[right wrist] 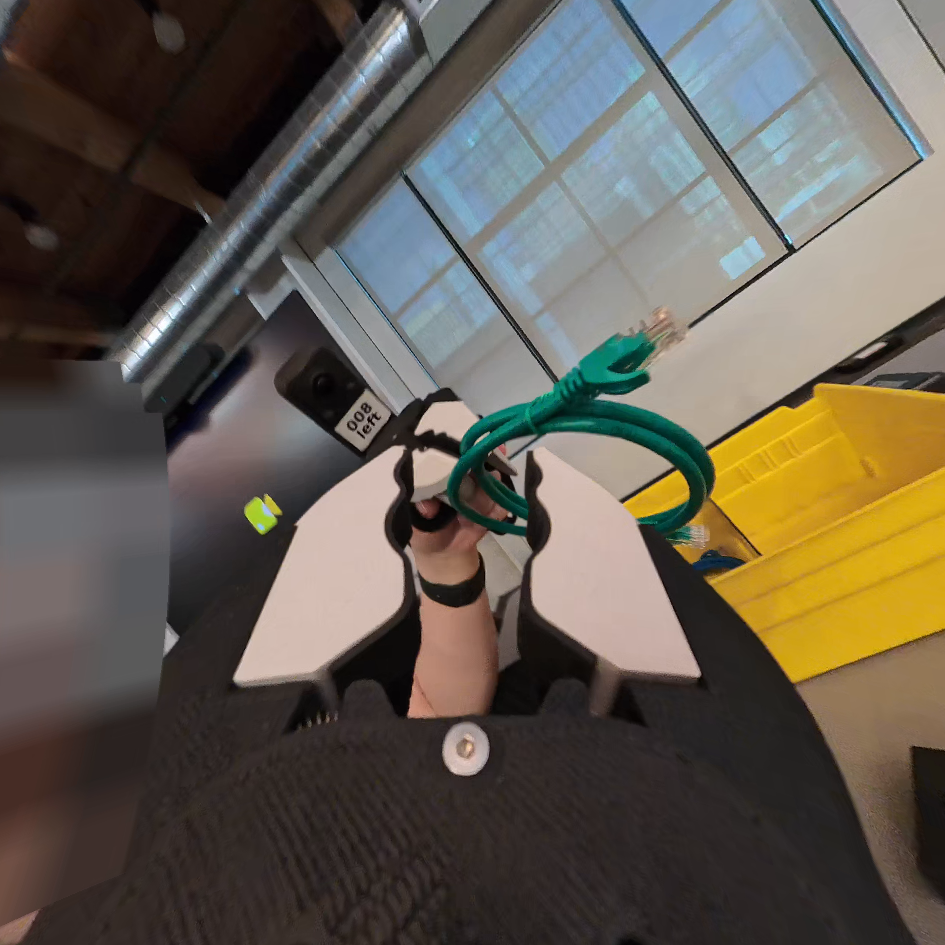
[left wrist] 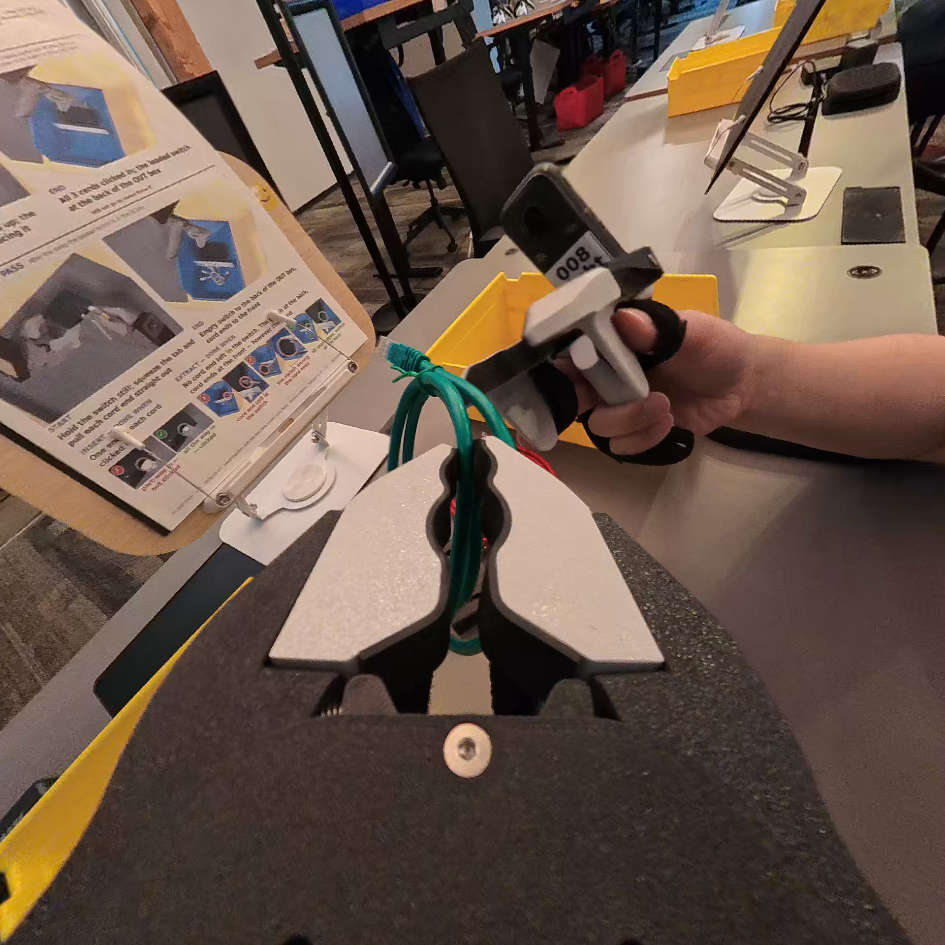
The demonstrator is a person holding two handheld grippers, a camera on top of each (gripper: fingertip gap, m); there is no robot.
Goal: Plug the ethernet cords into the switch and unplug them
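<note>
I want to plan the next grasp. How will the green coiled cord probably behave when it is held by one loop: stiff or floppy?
Probably floppy but springy: the green cord hangs in drooping loops from the left gripper, which pinches it. A thin tie bundles the coil, so it likely moves as one. Its free plug sticks out and may swing.

Looks like an open-plan office or lab space: rows of desks (left wrist: 838, 286), office chairs (left wrist: 460, 148), yellow parts bins (left wrist: 726, 82), an instruction board (left wrist: 153, 307) on a stand, exposed ceiling ductwork (right wrist: 266, 204).
</note>
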